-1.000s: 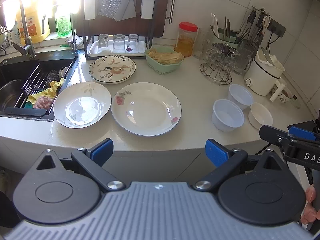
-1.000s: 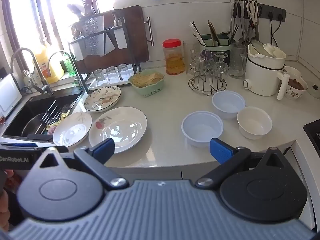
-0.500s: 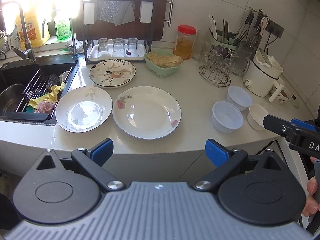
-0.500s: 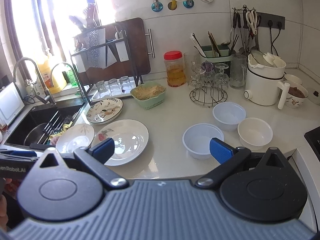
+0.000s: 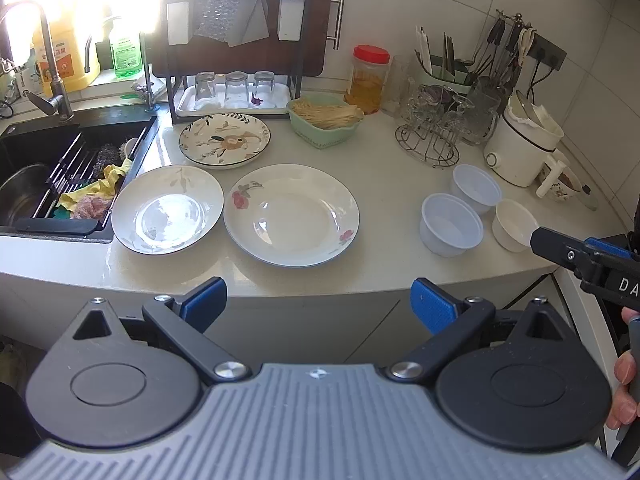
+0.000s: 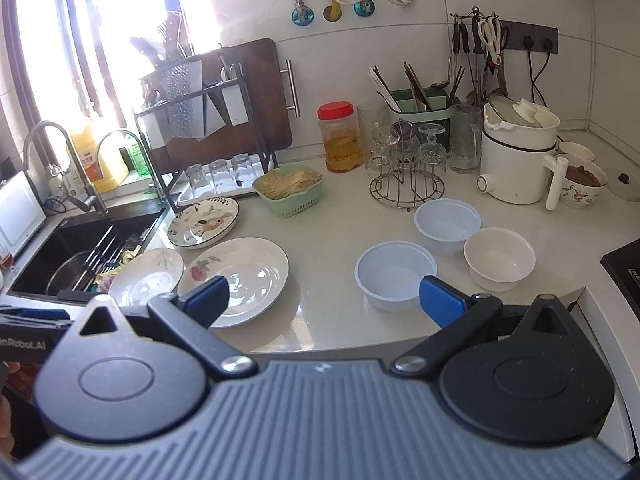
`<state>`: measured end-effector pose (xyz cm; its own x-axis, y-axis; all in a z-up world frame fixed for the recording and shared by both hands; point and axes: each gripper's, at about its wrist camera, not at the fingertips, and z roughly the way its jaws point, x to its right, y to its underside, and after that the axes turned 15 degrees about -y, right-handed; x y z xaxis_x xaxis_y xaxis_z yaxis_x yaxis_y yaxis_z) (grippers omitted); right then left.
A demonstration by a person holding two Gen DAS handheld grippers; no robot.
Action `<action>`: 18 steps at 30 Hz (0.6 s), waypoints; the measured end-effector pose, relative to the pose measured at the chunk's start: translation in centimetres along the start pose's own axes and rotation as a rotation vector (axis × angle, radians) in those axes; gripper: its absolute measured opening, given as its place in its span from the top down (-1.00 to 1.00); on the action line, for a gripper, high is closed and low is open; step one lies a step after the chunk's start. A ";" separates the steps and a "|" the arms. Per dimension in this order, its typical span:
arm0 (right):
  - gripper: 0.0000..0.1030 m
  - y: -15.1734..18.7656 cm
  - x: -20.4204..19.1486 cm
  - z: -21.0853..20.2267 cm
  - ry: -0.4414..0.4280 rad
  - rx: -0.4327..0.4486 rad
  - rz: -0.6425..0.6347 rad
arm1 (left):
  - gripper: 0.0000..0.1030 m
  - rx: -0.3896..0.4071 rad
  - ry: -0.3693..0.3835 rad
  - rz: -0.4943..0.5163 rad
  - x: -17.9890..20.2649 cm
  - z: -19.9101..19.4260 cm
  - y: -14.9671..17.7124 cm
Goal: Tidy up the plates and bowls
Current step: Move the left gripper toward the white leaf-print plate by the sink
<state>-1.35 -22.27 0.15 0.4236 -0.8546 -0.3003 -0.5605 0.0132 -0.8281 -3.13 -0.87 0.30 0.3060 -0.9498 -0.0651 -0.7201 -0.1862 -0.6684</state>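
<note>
Three plates lie beside the sink: rose plate, leaf plate, patterned plate. Three empty bowls stand well apart from it. Green basket holds pale sticks. Left gripper and right gripper both spread, empty. Only the right wrist view shows a filled bowl.

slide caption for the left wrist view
Open left gripper faces three plates and three bowls on the counter.
</note>
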 end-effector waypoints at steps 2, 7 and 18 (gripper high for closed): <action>-1.00 0.1 0.1 0.0 -0.001 -0.002 0.001 | -0.94 0.003 -0.001 -0.005 -0.1 -0.1 0.1; -1.00 0.1 0.1 0.0 -0.006 -0.001 -0.005 | -0.94 0.004 -0.005 -0.006 -0.1 -0.2 0.0; -1.00 0.1 0.4 0.2 -0.020 -0.017 0.005 | -0.94 -0.014 -0.018 -0.006 0.1 0.4 0.1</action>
<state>-1.11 -22.50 -0.18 0.4351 -0.8439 -0.3139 -0.5747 0.0081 -0.8183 -2.93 -0.92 -0.06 0.3212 -0.9441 -0.0746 -0.7267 -0.1951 -0.6587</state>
